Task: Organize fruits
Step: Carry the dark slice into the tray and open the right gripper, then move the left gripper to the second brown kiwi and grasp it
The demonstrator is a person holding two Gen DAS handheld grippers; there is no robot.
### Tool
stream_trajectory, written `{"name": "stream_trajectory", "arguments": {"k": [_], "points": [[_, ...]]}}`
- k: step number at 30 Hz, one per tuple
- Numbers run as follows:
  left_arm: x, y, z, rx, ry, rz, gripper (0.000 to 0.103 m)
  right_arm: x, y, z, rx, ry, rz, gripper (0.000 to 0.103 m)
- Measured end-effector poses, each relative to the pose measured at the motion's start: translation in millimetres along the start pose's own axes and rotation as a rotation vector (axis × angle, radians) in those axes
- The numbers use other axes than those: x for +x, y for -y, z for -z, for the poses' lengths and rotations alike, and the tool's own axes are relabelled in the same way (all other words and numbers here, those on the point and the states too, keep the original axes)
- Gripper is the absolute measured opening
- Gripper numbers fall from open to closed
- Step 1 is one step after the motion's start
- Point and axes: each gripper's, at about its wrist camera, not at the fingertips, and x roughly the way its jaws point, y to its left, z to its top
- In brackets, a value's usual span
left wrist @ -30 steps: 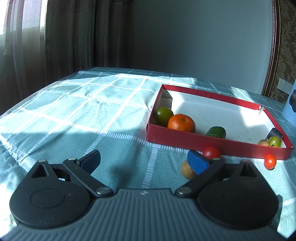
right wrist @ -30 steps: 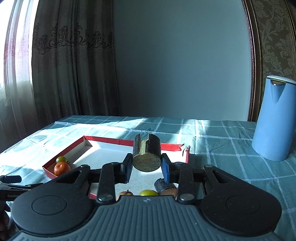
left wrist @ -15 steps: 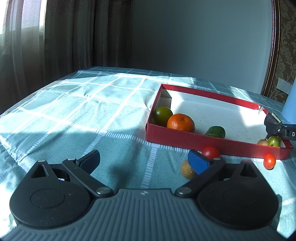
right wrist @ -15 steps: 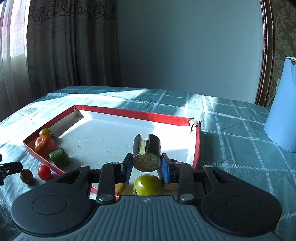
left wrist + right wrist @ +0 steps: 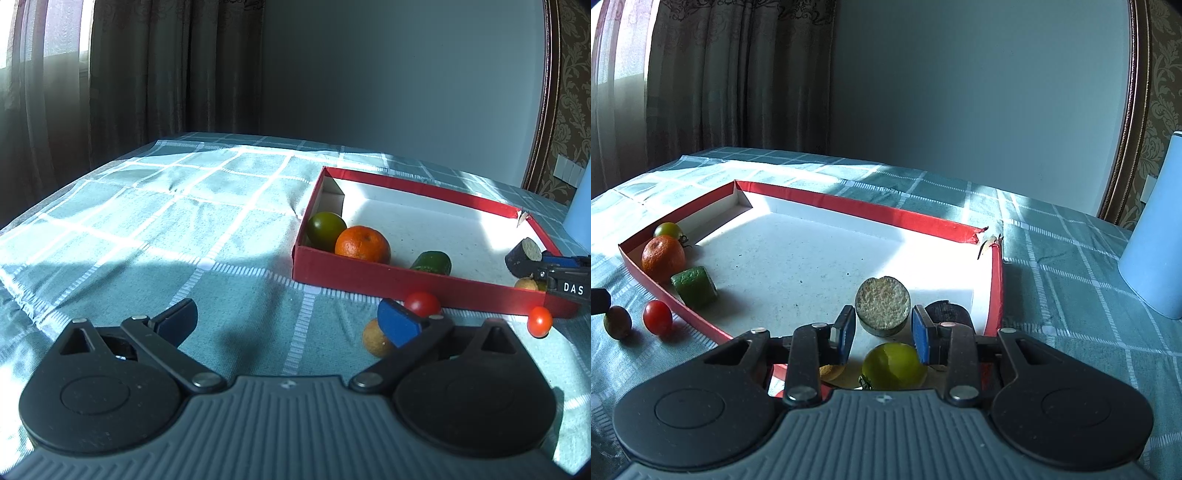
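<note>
A red-walled tray (image 5: 857, 206) with a white floor lies on the checked cloth. My right gripper (image 5: 883, 332) is shut on a dark-skinned cut piece with a pale round face (image 5: 882, 302), low over the tray's near right corner. That piece (image 5: 524, 254) and my right gripper (image 5: 535, 262) also show in the left wrist view at the right edge. In the tray lie an orange (image 5: 362, 245), a green tomato (image 5: 325, 230) and a cucumber chunk (image 5: 432, 262). My left gripper (image 5: 288, 321) is open and empty. A brown fruit (image 5: 373, 338) and a red cherry tomato (image 5: 423, 302) sit by its right finger.
Under my right gripper lie a yellow-green tomato (image 5: 892, 365), a tan fruit (image 5: 831, 371) and another dark piece (image 5: 947, 312). A second cherry tomato (image 5: 539, 321) lies outside the tray's front wall. A light blue jug (image 5: 1156, 236) stands right of the tray. Curtains and a wall are behind the table.
My right gripper has come down and forward into the tray with the cut piece still in it, and now shows at the right edge of the left wrist view. The left gripper has not moved.
</note>
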Motion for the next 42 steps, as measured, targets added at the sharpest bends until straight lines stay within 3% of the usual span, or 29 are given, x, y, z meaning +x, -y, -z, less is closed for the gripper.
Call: {"name": "stream_trajectory", "arguments": {"k": [5,10,18,27,34,42], "points": [[0,-1,0,-0.003,0.0,-0.001,0.103,-12,10,1,0.076,0.019,-0.031,0.036],[-1,-2,0,-0.001,0.002,-0.003,0.103,-43,20,6,0.134,0.109,-0.017,0.064],[-2,-2,0,0.0,0.002,-0.003,0.103,-76,43,27,0.227,0.171,-0.026,0.064],[-4,2,1,0.025,0.005,-0.002,0.103,-75,51,34,0.266,0.157,-0.025,0.064],[-15,15,4,0.099,0.072,0.05,0.103,-76,50,35,0.26,0.16,-0.031,0.064],[-2,23,2,0.141,-0.007,0.068,0.103,-76,49,35,0.262,0.154,-0.04,0.064]]}}
